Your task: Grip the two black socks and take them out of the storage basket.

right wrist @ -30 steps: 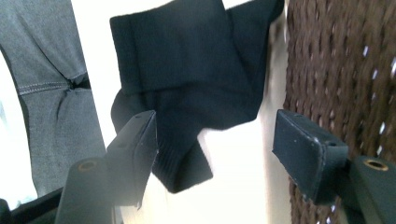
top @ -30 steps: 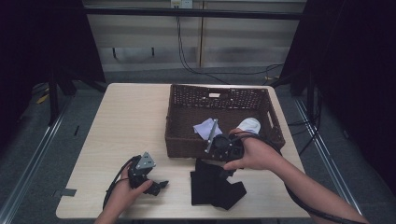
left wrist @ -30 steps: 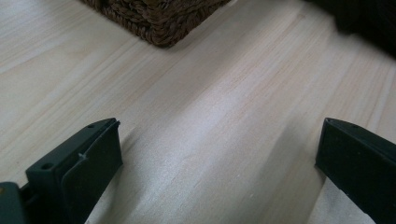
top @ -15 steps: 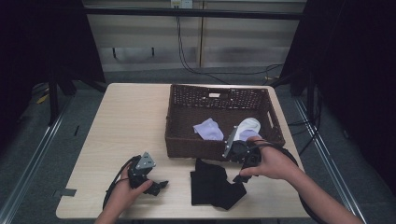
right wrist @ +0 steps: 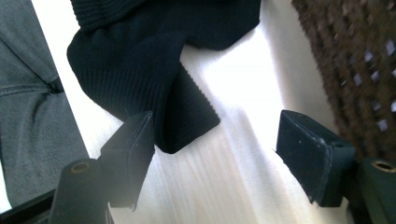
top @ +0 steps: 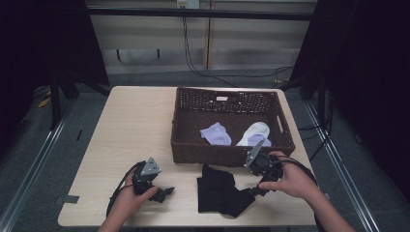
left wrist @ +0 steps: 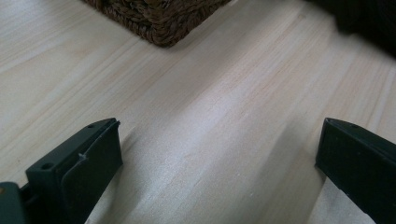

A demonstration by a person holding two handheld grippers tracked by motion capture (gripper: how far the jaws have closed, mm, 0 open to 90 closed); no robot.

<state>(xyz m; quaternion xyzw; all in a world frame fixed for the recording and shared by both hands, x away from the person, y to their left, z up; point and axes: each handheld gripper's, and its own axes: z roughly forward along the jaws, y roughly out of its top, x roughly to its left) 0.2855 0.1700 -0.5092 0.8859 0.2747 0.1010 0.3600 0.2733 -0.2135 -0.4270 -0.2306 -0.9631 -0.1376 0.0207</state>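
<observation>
Black ribbed sock (right wrist: 140,65) lies crumpled on the counter (top: 130,130) just in front of the wicker basket (top: 227,153). Your right hand-held gripper (right wrist: 212,154) stands wide above its tip, gripping nothing; your left hand-held gripper (left wrist: 219,163) gapes wide, empty

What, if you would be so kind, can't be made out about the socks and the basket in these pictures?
- Black socks, high view: one dark heap, so how many there are is unclear.
- Black socks, right gripper view: cut off by the top edge.
- Basket, high view: its front wall hides the floor near it.
- White sock: too small to show whether it is one or a pair.
</observation>
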